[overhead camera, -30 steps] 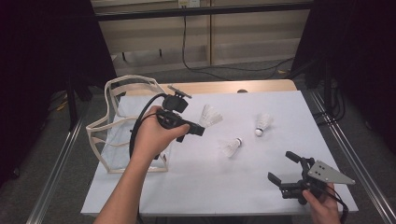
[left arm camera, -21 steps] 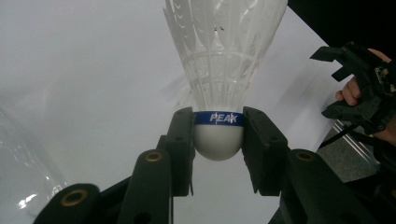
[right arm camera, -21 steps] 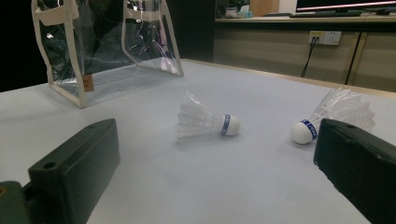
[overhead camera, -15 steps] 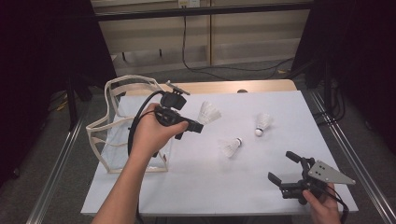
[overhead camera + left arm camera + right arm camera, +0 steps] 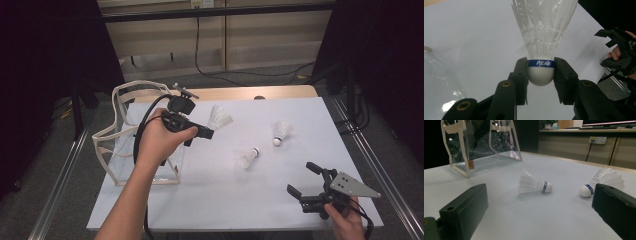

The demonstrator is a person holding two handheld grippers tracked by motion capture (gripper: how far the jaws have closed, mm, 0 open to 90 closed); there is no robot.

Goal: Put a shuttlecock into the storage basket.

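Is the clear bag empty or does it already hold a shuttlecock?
Looks empty. The clear bag shows nothing through its walls; one shuttlecock is in the left tool, two lie on the table.

You have two loose shuttlecocks lying on their sides on the tabletop — one (image 5: 247, 157) near the middle, one (image 5: 282, 133) nearer the right edge, well apart. A clear bag (image 5: 125, 140) with cream trim stands at the left edge. A cable (image 5: 220, 65) runs across the floor beyond the far edge.
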